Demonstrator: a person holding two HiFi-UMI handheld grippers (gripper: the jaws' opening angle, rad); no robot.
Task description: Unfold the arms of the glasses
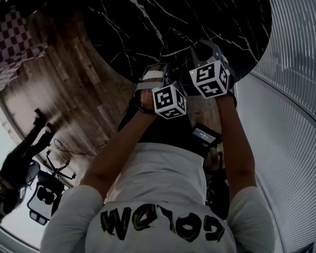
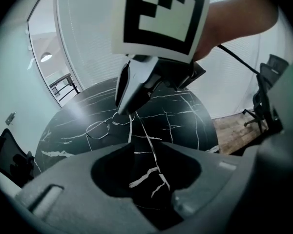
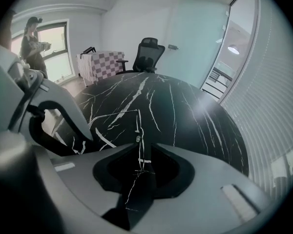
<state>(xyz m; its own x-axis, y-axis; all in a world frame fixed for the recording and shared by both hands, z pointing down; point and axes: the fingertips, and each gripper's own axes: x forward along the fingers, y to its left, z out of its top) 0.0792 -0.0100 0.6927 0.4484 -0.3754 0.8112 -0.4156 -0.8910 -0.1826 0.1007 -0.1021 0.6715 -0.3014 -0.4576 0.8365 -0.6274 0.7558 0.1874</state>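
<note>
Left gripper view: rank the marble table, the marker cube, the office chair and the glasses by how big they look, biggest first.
1. marble table
2. marker cube, which looks big only because it is close to the camera
3. office chair
4. glasses

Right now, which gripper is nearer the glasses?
Right. The right gripper is down at the glasses, tips on the frame; the left gripper stands back, open and empty.

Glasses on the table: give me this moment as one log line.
glasses: on black table | left claw: open, gripping nothing | right claw: shut on the glasses
</note>
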